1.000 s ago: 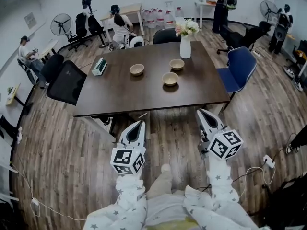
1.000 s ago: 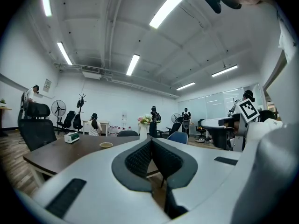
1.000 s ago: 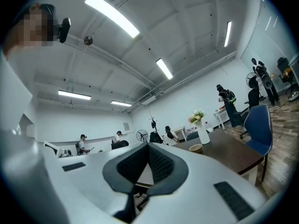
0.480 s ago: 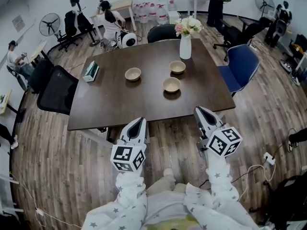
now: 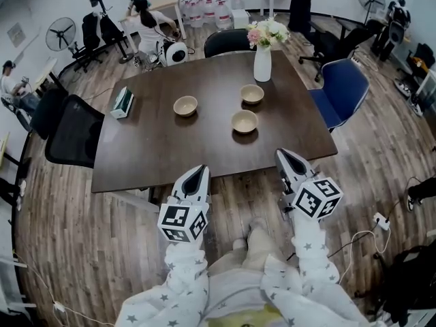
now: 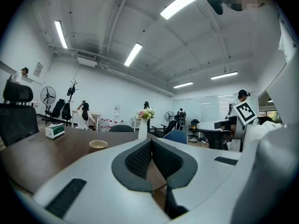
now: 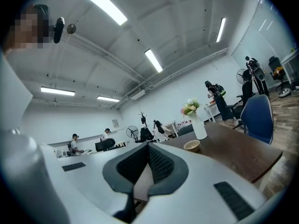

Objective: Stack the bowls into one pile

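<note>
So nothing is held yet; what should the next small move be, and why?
Probably move the right tool forward over the table and open it toward the nearest bowl. It and the left tool are shut and empty at the table's near edge, well short of the bowls; the left bowl and far bowl sit apart, unstacked.

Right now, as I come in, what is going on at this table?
A person stands just short of the dark table with the left gripper and the right gripper held out, both with jaws shut and empty. Three bowls sit apart on it: the left bowl, the far bowl beside the vase of flowers, and the near bowl. Nothing is stacked yet.
</note>
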Tool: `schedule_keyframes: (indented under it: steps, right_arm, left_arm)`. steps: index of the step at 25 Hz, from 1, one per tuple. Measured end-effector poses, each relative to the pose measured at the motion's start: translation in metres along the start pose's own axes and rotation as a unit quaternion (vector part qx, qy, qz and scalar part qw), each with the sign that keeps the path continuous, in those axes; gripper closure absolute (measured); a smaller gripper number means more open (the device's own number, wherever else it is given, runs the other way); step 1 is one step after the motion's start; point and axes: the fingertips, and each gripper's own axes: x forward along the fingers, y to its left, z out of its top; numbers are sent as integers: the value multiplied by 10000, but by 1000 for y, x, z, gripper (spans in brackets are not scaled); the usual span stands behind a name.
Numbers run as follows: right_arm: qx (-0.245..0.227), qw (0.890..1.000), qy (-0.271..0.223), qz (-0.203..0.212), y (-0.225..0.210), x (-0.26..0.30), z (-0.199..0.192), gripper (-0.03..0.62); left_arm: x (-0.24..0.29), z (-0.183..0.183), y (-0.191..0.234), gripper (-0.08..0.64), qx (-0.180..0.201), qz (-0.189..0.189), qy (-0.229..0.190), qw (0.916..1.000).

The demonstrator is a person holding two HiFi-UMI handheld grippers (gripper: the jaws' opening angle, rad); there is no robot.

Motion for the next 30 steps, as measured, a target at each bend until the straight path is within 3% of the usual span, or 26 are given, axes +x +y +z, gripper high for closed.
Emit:
schedule_keyframes:
  steps: [13,24,30]
  right_arm:
    - [83,9994,185,279,-46,84,5,571]
    - [165,9986,358,340,-133,158,32,571]
    - [376,9975,493,345,-174,195,36,571]
  left_arm:
    - [67,-2,50,534,-150,321,185,9992]
    - [182,0,64,534,-301,272,368,9985]
    - [218,-5,90,534,-389,566,545,9961]
